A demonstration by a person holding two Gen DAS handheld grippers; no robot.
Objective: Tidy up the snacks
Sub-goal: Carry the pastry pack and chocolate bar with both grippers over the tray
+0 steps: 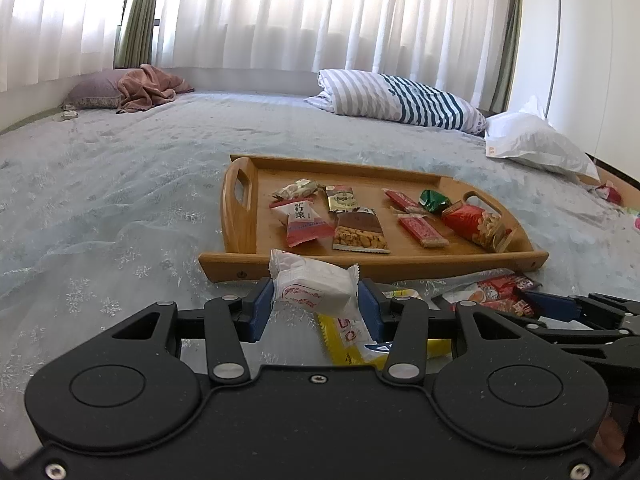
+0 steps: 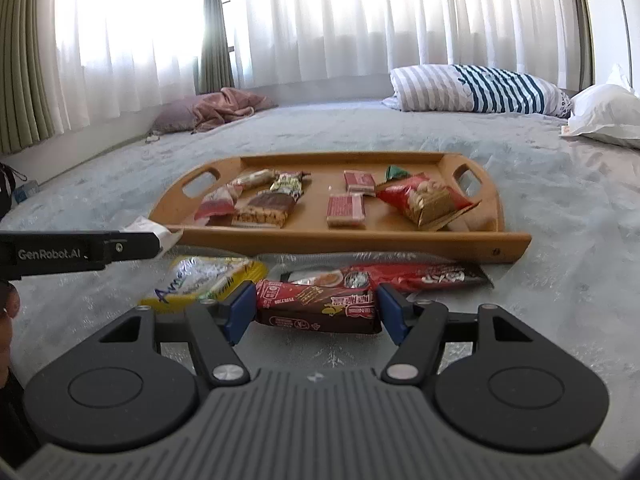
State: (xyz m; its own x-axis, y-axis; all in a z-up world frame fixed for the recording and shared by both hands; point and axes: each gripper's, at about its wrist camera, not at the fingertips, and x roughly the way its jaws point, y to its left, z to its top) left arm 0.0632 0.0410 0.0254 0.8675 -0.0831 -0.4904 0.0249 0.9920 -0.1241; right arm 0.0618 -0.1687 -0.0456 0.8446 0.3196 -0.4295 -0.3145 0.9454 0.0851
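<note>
Bed [image 1: 120, 184] underneath; wooden tray [image 1: 372, 266] just ahead of both jaws, holding sorted snacks.
Right gripper [image 2: 316, 310]: jaws pinching brown-red wafer bar [image 2: 316, 308] crosswise, apparently just above bed.
Left gripper [image 1: 316, 304]: jaws pinching white wrapped snack [image 1: 312, 286], lifted.
Advice: clear tray's near rim, lower into bare gap among rows, release only once resting flat.

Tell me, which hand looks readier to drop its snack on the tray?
Probably the left gripper: its white packet is lifted at the tray edge. The right gripper sits lower, around a red bar.
</note>
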